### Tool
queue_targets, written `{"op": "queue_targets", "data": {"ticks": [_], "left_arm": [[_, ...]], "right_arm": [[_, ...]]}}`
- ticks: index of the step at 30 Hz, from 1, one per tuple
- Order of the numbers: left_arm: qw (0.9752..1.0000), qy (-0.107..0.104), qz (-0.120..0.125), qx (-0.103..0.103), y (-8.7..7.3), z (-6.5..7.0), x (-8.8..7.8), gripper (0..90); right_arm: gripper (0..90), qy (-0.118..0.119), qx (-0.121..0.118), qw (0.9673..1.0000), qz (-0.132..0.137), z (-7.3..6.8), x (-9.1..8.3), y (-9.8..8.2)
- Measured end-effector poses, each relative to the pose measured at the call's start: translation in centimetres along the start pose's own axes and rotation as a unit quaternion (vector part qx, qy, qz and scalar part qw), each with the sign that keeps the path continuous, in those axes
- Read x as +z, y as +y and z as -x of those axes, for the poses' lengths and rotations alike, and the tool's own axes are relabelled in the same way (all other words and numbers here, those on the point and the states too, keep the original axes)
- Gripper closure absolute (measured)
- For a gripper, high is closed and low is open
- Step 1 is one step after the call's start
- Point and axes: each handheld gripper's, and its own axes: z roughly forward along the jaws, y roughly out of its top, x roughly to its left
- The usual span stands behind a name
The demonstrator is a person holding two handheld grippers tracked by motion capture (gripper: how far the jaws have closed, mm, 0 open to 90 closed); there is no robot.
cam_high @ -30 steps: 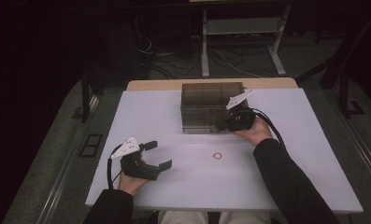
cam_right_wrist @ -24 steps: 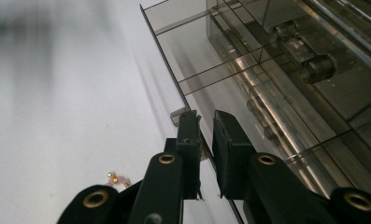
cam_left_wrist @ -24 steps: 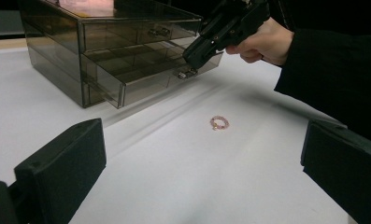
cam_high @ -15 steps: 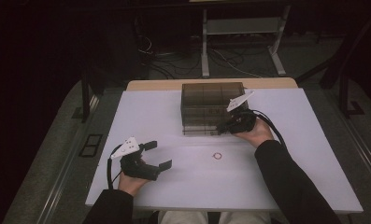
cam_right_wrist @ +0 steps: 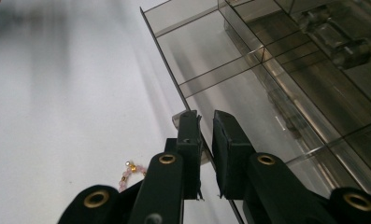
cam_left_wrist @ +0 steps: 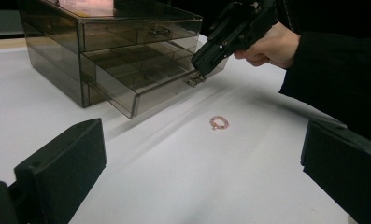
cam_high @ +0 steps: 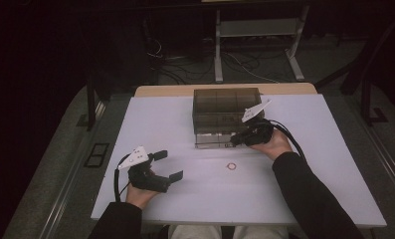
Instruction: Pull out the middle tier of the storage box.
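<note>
Right hand-held gripper (cam_high: pixel 233 141) pinched on the handle (cam_left_wrist: pixel 195 79) of a smoked-plastic drawer box's (cam_high: pixel 226 115) bottom drawer (cam_left_wrist: pixel 141 88), which stands partly pulled out.
Box sits toward 12 o'clock on the white tabletop (cam_high: pixel 185 124); the right gripper's jaws are nearly closed, clamping the drawer's small clear handle at its front edge. A beaded bracelet (cam_high: pixel 232 166), pink with gold beads, lies on the tabletop at the box's 6 o'clock, near but apart from the drawer front. Left hand-held gripper (cam_high: pixel 168 165) rests at about 8 o'clock on the tabletop, jaws spread wide and holding nothing, pointing toward the bracelet.
</note>
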Motion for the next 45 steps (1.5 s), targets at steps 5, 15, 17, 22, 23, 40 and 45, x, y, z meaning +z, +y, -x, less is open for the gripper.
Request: {"op": "queue_targets", "data": {"ticks": [5,15,17,22,23,40,45], "left_arm": [[1.0,0.0,-0.001,0.001,0.0,0.0,0.0,0.0],[1.0,0.0,-0.001,0.001,0.0,0.0,0.0,0.0],[1.0,0.0,-0.001,0.001,0.0,0.0,0.0,0.0],[1.0,0.0,-0.001,0.0,0.0,0.0,0.0,0.0],[1.0,0.0,-0.001,0.001,0.0,0.0,0.0,0.0],[1.0,-0.001,-0.002,-0.001,0.0,0.1,0.1,0.0],[1.0,-0.002,-0.004,0.0,0.0,0.1,0.1,0.0]], "right_arm": [[80.7,0.0,0.003,1.0,-0.002,-0.4,0.1,0.1],[81.8,-0.002,-0.005,1.0,-0.005,-0.7,0.3,0.3],[81.8,-0.003,-0.003,1.0,-0.005,-0.9,0.3,0.4],[81.6,0.0,-0.005,1.0,-0.008,-0.9,0.5,0.4],[81.3,0.001,-0.005,0.9999,-0.01,-1.0,0.5,0.4],[70.6,-0.012,0.036,0.9992,0.015,-1.9,-1.8,1.1],[68.3,-0.013,0.044,0.9989,0.015,-2.5,-2.3,1.3]]}}
